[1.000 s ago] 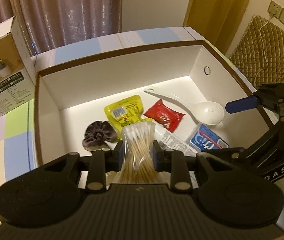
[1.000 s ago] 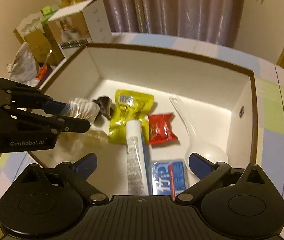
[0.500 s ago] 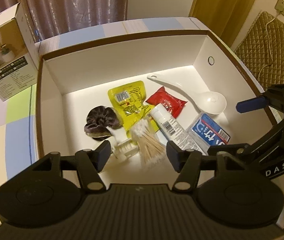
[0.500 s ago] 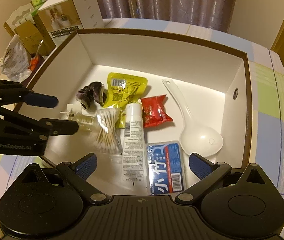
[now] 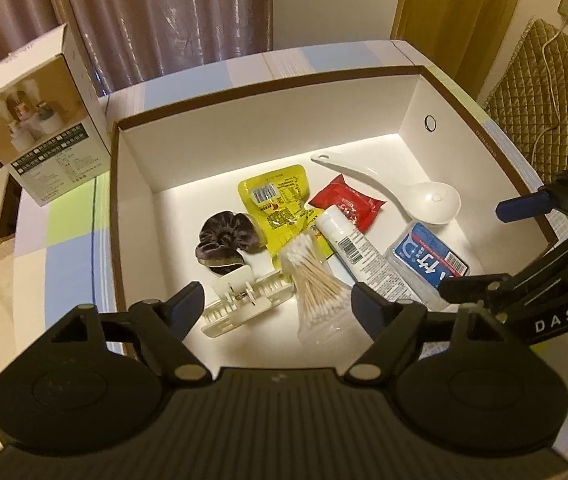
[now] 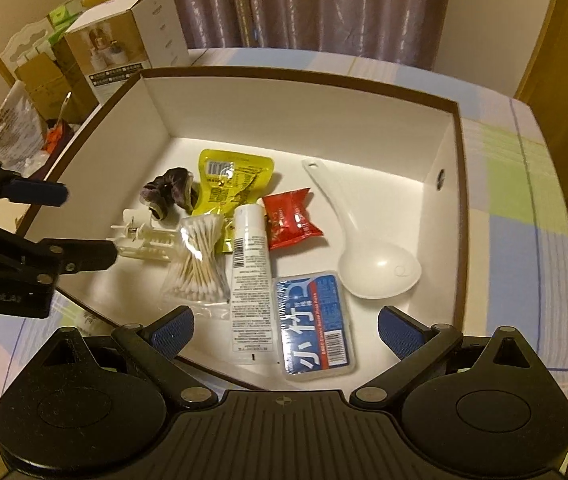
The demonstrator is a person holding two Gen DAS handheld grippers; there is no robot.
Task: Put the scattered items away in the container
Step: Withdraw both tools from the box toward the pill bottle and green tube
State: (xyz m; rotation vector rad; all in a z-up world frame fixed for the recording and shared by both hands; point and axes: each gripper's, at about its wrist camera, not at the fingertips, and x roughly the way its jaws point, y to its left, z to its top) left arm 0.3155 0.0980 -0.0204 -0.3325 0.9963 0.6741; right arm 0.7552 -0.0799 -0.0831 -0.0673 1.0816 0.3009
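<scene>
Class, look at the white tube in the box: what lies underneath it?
The white tube lies across the lower edge of the yellow pouch. Whatever else sits beneath the tube is covered and cannot be seen.

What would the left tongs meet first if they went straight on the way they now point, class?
Most likely the bag of cotton swabs, lying on the box floor between the open left tongs, with the white hair clip just beside it. Depth is uncertain.

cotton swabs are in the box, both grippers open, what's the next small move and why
Probably lift the left gripper up and out of the box. The cotton swabs lie flat on the floor beside the hair clip, free of its fingers, and no loose item shows on the table.
</scene>
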